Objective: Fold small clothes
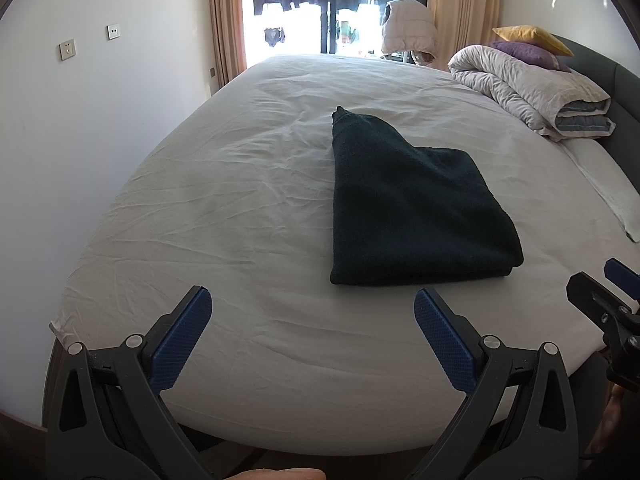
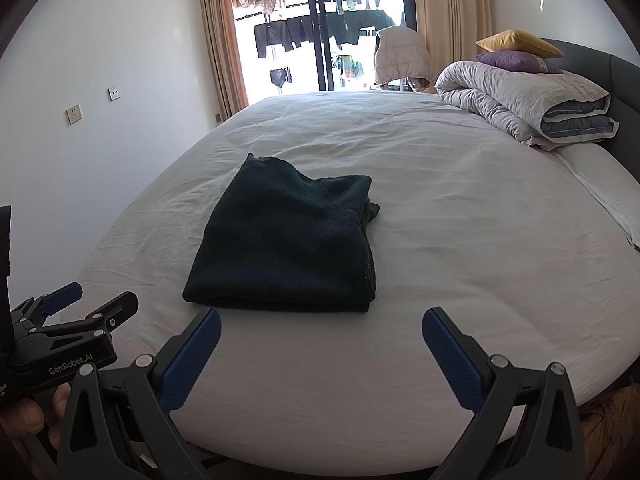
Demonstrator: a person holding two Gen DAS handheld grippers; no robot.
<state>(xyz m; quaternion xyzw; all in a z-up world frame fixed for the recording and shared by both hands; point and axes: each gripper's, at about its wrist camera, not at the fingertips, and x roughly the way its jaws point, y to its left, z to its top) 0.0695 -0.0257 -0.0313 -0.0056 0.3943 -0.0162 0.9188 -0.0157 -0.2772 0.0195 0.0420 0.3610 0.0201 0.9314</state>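
Left wrist view gives me the dark green folded knit garment (image 1: 416, 204) lying flat on the white wrinkled bed sheet (image 1: 240, 184), and I take that garment as my landmark for everything else. It sits as a compact stack of layers with the folded edge toward me; a narrow corner of it sticks out at the far end.

My left gripper (image 1: 313, 340) hangs just short of the garment's near edge and a little to its left, over bare sheet. Its jaws stand wide apart, the blue textured pads (image 1: 180, 344) splayed outward, with nothing between them and no contact with the cloth.

My right gripper (image 2: 321, 354) is likewise just short of the near edge, toward the garment's right half. Its jaws are spread wide too and hold nothing. In the left wrist view I catch part of it at the frame's right side, level with the garment's near edge.

Beyond the garment to the right lies a rolled grey-white quilted duvet (image 1: 532, 88) against the dark grey padded headboard (image 1: 616, 80), with a purple cushion (image 1: 524, 54) and a mustard-yellow cushion (image 1: 532, 36) on top of it. Straight beyond the garment, past the far edge of the bed, a pale puffer jacket (image 1: 408, 32) hangs in front of the glass balcony door (image 1: 328, 8), flanked by beige curtains (image 1: 226, 16). Left of the garment, on the white wall, are two wall sockets (image 1: 67, 49).
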